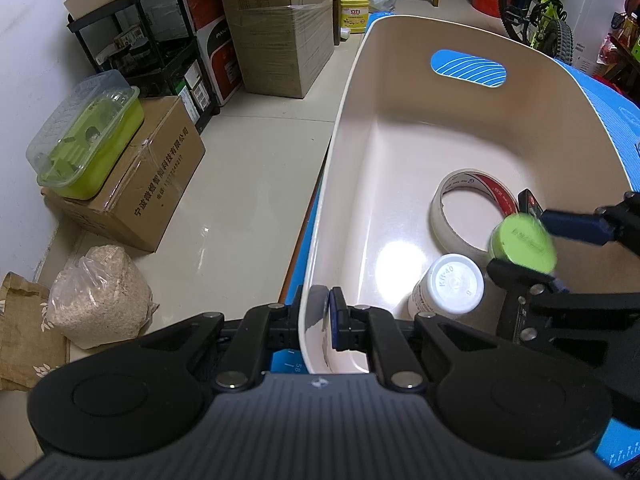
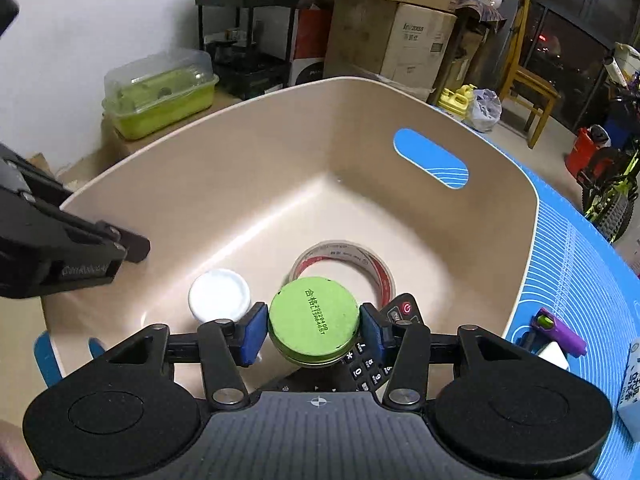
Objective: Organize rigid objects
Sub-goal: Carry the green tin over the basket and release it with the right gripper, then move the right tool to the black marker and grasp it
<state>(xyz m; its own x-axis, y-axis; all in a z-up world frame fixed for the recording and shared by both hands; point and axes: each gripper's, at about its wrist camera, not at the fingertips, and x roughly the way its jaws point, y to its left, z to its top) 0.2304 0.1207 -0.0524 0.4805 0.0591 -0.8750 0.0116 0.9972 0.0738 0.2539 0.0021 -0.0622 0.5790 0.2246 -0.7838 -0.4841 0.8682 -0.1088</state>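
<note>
I had my right gripper (image 2: pixel 314 330) clamped on a round green-lidded metal tin (image 2: pixel 313 317), upright between its fingers above the beige plastic tub (image 2: pixel 280 168), while my left gripper (image 1: pixel 318 318) pinched the tub's near rim.

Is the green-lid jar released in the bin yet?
No. The right gripper is clamped on the green-lid jar, above the bin floor.

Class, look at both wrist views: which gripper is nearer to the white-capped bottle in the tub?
Right. The right gripper, holding the green-lidded jar, hovers beside the white-capped bottle. The left gripper clamps the tub rim, farther off.
</note>
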